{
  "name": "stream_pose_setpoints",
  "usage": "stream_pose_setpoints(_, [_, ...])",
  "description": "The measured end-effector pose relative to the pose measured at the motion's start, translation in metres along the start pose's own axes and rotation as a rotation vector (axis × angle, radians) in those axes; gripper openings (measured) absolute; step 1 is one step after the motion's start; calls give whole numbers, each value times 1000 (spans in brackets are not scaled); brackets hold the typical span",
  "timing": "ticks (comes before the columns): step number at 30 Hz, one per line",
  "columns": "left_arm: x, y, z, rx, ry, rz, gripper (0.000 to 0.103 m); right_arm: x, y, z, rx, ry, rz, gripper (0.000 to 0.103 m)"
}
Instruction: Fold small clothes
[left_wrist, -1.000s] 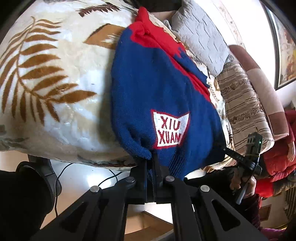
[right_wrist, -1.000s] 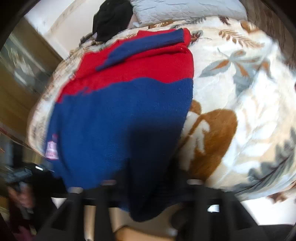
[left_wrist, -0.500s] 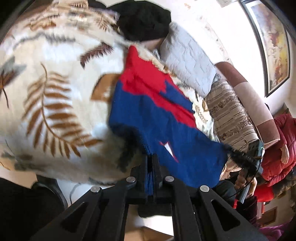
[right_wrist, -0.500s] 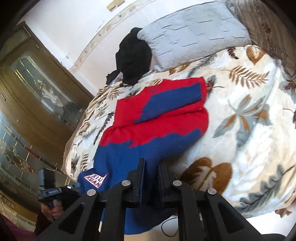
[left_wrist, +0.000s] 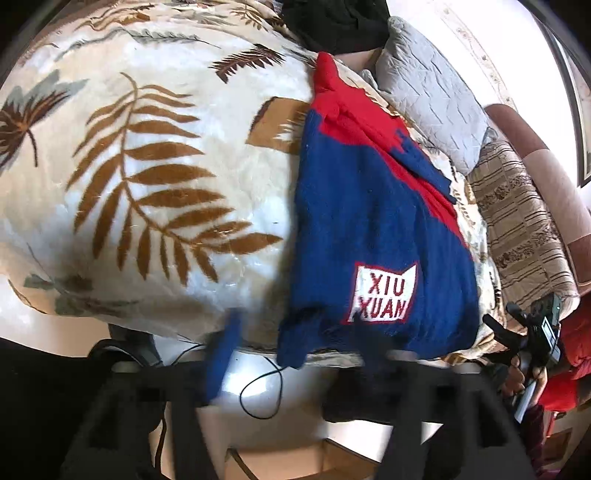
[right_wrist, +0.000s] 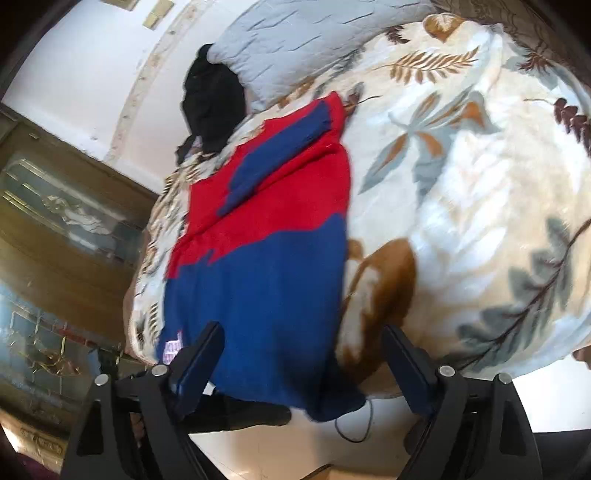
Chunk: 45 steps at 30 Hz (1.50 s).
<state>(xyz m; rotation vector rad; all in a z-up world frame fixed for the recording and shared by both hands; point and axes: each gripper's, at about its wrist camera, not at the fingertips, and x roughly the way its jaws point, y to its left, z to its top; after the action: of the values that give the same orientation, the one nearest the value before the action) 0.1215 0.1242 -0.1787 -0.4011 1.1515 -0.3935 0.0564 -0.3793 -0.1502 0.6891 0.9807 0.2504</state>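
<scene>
Right wrist view: the red-and-blue knit sweater (right_wrist: 266, 258) lies flat on the leaf-print blanket (right_wrist: 461, 206), hem overhanging the near edge — both the right gripper (right_wrist: 303, 369) and left gripper (left_wrist: 295, 373) are opening, releasing it.

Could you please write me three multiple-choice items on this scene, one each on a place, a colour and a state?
1. Where does the sweater lie?
A. on the leaf-print blanket
B. on the floor
C. on a chair

2. What colours is the sweater?
A. green and white
B. blue and red
C. black and yellow

3. How does the right gripper stand?
A. clamped on the hem
B. shut on nothing
C. open

Answers: 1 A, it is spread over the blanket; 2 B, blue below, red above; 3 C, the jaws are opening, wide of the hem.
</scene>
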Motion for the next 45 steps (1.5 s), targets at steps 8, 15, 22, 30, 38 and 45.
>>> stream_pose_setpoints(8, [14, -10, -7, 45, 46, -17, 69, 40, 2, -20, -49, 116, -61, 77])
stream_pose_setpoints(15, [20, -21, -10, 101, 23, -12, 38, 51, 26, -31, -171, 163, -93, 40])
stream_pose_setpoints(22, [30, -6, -10, -3, 64, 37, 67, 54, 15, -32, -115, 168, -97, 57])
stream_pose_setpoints(30, [53, -26, -13, 34, 131, 3, 68, 65, 28, -40, -185, 191, -146, 65])
stream_pose_setpoints(38, [52, -12, -11, -37, 134, -43, 4, 60, 37, -45, -242, 180, -202, 17])
stream_pose_setpoints(45, [-1, -37, 1, 22, 34, -225, 4, 15, 54, -26, -188, 81, 2, 15])
